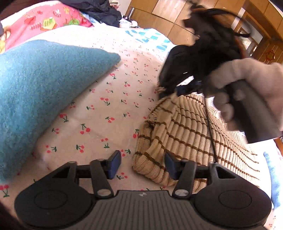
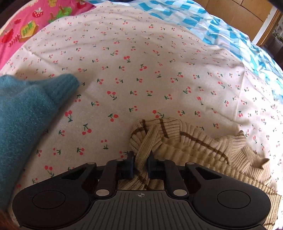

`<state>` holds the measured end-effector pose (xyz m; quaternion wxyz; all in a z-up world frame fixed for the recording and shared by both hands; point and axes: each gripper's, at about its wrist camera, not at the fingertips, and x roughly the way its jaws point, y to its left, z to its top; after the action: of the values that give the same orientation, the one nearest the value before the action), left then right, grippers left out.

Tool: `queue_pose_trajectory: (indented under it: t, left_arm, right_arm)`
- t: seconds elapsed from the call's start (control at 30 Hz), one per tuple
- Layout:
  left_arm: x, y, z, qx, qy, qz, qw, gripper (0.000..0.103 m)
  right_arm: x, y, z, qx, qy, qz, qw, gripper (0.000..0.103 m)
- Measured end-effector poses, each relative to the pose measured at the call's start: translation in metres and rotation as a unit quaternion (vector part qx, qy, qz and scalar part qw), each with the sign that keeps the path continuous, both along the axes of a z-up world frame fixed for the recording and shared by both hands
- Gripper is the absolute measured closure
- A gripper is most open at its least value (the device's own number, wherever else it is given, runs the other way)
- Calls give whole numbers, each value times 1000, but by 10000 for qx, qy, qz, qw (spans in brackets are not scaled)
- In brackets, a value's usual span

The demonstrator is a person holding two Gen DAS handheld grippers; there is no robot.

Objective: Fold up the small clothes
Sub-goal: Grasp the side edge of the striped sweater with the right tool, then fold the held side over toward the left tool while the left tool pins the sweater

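A beige ribbed knit with brown stripes [image 1: 185, 134] lies crumpled on the cherry-print sheet [image 1: 99, 109]. My left gripper [image 1: 143, 165] is open at the knit's near corner; its right finger rests against the fabric and its left finger stands apart over the sheet. In the right wrist view my right gripper [image 2: 140, 165] is shut on a bunched fold of the same knit [image 2: 194, 143], which spreads off to the right. A gloved hand [image 1: 247, 77] holds the right gripper's handle above the knit's far end, blurred.
A fuzzy teal sweater [image 1: 35, 88] [image 2: 21, 115] lies on the left. A pink printed blanket [image 2: 26, 23] and a blue checked cloth [image 2: 230, 30] lie at the far side. Dark clothes [image 1: 99, 10] are heaped at the back, with wooden cabinets [image 1: 159, 16] beyond.
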<state>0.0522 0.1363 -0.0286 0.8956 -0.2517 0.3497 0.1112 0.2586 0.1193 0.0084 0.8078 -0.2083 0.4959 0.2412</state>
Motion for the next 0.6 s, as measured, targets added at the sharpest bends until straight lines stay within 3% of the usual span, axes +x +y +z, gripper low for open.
queue_pose_trajectory:
  t: [0.17, 0.33, 0.47, 0.53, 0.6]
  left_arm:
    - [0, -10, 1, 490, -48, 73, 9988, 24]
    - [10, -19, -1, 655, -37, -117, 9978, 24]
    - [15, -29, -1, 535, 64, -278, 9982, 24]
    - [17, -33, 4, 577, -17, -334, 9978, 30]
    - [16, -39, 12, 566, -176, -464, 9972, 59]
  right_arm:
    - [-5, -29, 28, 591, -12, -66, 9982, 92]
    - [-10, -57, 52, 1126, 37, -89, 9936, 92]
    - [-13, -83, 69, 1454, 14, -106, 9893, 92]
    - [-14, -98, 76, 1638, 33, -147, 9864, 92]
    - [-15, -115, 82, 1809, 47, -207, 9833, 92]
